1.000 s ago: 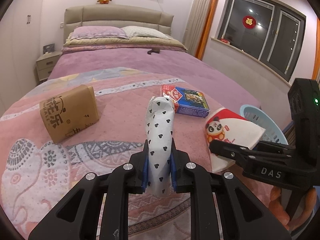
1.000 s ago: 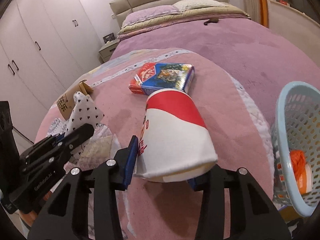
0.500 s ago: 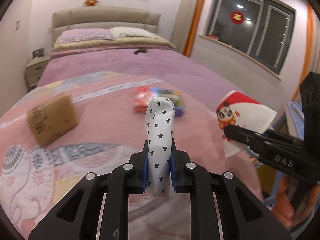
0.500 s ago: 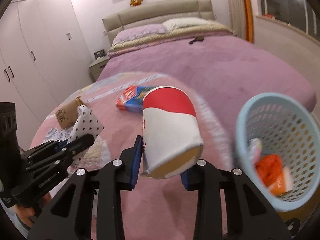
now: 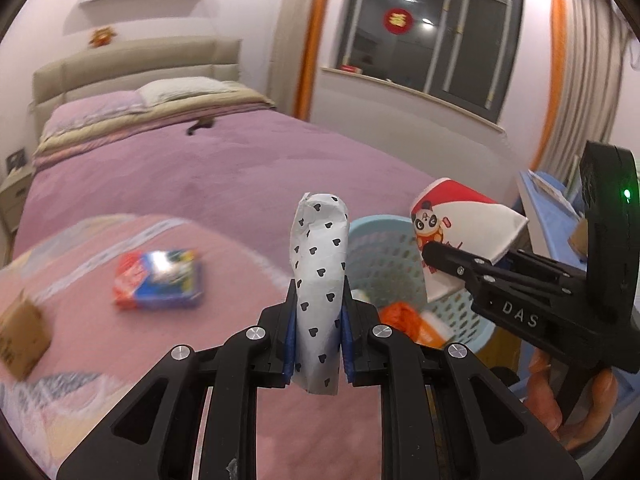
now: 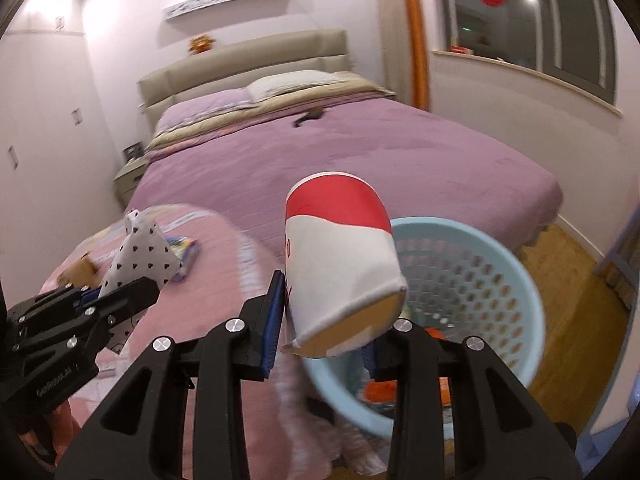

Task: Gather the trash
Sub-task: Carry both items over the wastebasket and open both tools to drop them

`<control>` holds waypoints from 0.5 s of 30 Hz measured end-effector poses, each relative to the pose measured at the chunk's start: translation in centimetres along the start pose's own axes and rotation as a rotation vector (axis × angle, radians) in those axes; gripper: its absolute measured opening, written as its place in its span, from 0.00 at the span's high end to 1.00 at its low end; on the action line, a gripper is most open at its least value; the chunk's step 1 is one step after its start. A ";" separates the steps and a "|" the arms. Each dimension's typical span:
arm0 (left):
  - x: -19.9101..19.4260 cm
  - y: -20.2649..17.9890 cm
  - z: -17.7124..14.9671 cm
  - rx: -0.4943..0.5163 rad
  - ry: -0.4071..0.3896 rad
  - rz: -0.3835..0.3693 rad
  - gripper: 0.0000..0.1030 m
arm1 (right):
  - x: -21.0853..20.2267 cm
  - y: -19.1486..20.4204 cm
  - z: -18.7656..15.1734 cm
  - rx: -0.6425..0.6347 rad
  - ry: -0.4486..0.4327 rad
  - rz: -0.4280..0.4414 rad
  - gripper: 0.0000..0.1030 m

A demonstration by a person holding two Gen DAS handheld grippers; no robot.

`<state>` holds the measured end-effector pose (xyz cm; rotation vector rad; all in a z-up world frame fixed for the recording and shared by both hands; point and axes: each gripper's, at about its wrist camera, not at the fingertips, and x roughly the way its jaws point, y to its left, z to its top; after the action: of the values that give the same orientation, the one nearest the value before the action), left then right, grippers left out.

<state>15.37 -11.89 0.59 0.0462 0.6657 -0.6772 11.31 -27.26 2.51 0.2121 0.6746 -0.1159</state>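
My left gripper [image 5: 318, 340] is shut on a white wrapper with black hearts [image 5: 320, 264], held upright above the bed's right edge; it also shows in the right wrist view [image 6: 140, 256]. My right gripper [image 6: 324, 320] is shut on a squashed red-and-white paper cup [image 6: 340, 256], held over the near rim of a light blue perforated basket [image 6: 480, 276]. In the left wrist view the cup [image 5: 460, 236] with its panda print hangs over the basket [image 5: 384, 252], which holds orange trash [image 5: 404, 316].
A blue and red box [image 5: 158, 280] and a brown cardboard box [image 5: 22, 336] lie on the pink patterned blanket [image 5: 120, 360]. The purple bed [image 6: 340, 148] stretches behind. Wooden floor [image 6: 576, 280] and a window wall stand to the right.
Both grippers have swung right with their loads, from over the blanket towards the blue basket. The cup now hangs over the basket's rim. The boxes have slid left in view.
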 end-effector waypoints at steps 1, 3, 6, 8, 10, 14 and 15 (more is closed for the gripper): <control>0.5 -0.6 0.3 0.011 0.004 -0.007 0.84 | 0.0 -1.2 0.3 0.021 0.000 -0.023 0.71; 1.8 -2.0 0.9 0.035 0.017 -0.027 0.84 | 0.0 -3.0 0.5 0.051 0.003 -0.051 0.71; 3.9 -3.9 1.5 0.061 0.044 -0.047 0.84 | 0.4 -5.5 0.7 0.101 0.017 -0.085 0.71; 5.0 -4.7 1.8 0.072 0.063 -0.059 0.84 | 0.9 -6.8 0.5 0.129 0.034 -0.099 0.71; 6.3 -5.5 2.0 0.076 0.085 -0.073 0.84 | 1.4 -8.1 0.4 0.155 0.048 -0.113 0.71; 8.3 -6.6 1.9 0.082 0.115 -0.075 0.74 | 2.4 -10.0 0.0 0.191 0.077 -0.130 0.70; 8.5 -6.8 1.9 0.084 0.112 -0.071 0.68 | 2.7 -10.4 -0.1 0.199 0.088 -0.134 0.70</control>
<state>17.32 -22.47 -1.70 0.1389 0.7491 -0.7752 11.54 -37.42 -0.94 0.3650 0.7649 -0.3046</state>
